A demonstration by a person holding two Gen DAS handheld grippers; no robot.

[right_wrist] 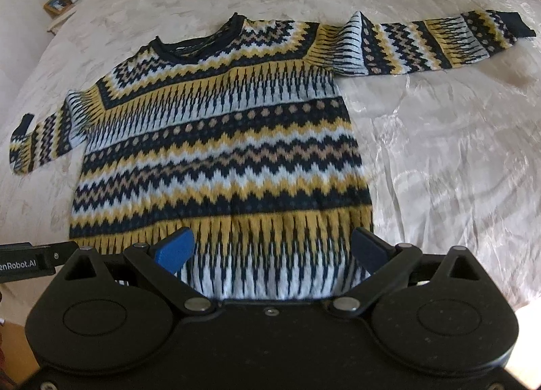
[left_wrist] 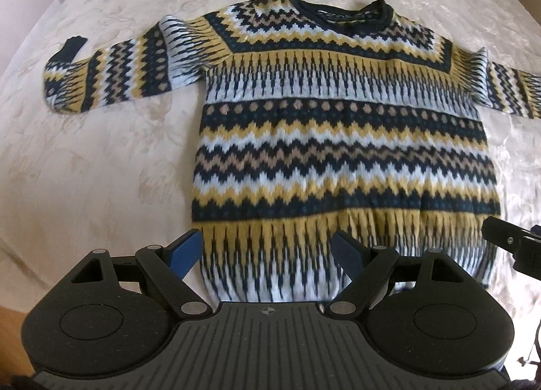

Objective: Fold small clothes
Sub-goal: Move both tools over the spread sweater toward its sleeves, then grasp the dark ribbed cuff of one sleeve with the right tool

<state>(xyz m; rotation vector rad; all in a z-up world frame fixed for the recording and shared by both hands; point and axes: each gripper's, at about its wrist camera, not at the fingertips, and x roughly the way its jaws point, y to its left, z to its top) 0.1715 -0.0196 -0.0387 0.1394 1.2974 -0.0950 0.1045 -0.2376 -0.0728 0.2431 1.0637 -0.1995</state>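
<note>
The patterned sweater (left_wrist: 338, 140) lies spread flat on the bedspread (left_wrist: 101, 153), sleeves out, ready for folding, with the left gripper (left_wrist: 267, 251) and right gripper (right_wrist: 274, 251) both spread wide and empty above its hem

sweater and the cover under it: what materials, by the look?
Sweater: chunky knit, likely wool or acrylic; matte, fuzzy, with stepped zigzag bands in navy, yellow, white and tan. Bedcover: thin woven fabric, probably satin or polyester; it shows glossy highlights, crinkles and a faint tone-on-tone pattern.

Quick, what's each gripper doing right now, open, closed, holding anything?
Left gripper: open, holding nothing, above the sweater hem.
Right gripper: open, holding nothing, also above the hem.
</note>
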